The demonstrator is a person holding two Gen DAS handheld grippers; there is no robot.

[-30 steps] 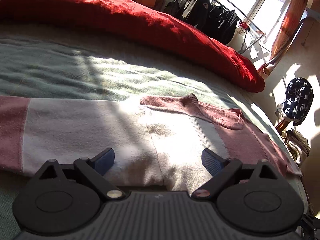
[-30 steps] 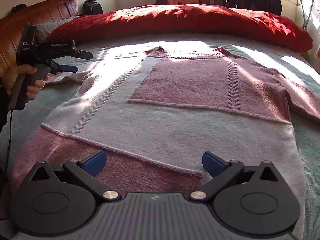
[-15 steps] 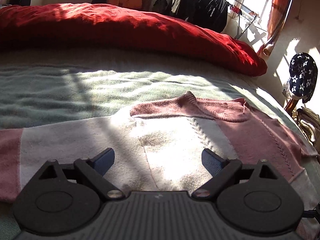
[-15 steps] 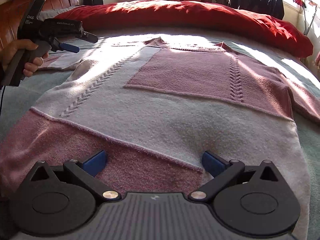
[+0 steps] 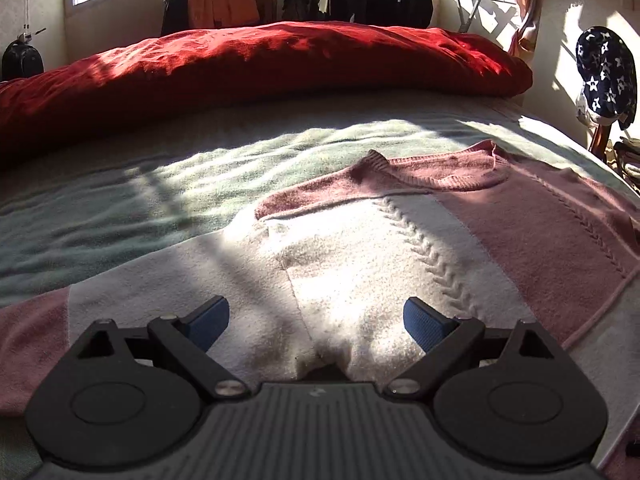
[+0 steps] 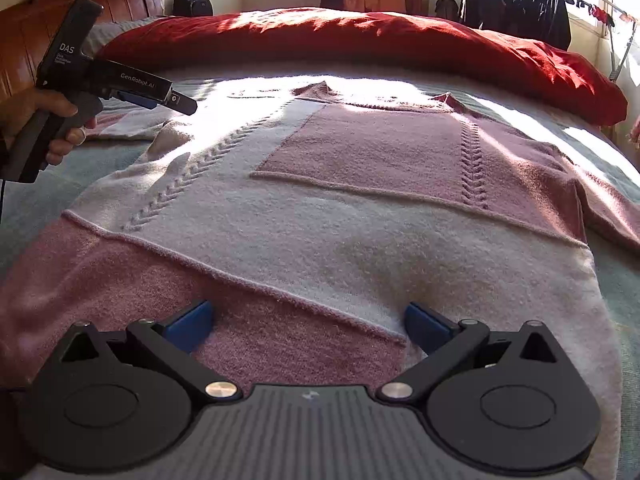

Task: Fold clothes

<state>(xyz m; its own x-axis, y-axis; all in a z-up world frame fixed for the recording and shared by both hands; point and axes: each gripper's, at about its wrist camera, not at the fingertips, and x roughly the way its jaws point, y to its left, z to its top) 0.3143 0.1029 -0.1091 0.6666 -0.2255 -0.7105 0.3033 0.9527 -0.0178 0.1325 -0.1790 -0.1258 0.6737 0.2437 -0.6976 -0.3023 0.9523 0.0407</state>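
Left tool (image 6: 176, 102) swung right; sweater (image 6: 340, 200) flat, collar toward duvet (image 6: 360, 40).

I see the sweater (image 6: 360, 216) spread flat and face up on the bed, neckline toward the far side, hem nearest my right-hand camera. It is knitted in blocks of dusty pink and cream, with two raised herringbone ribs running down the front. One sleeve (image 5: 120, 304) lies stretched out sideways, cream with a pink end
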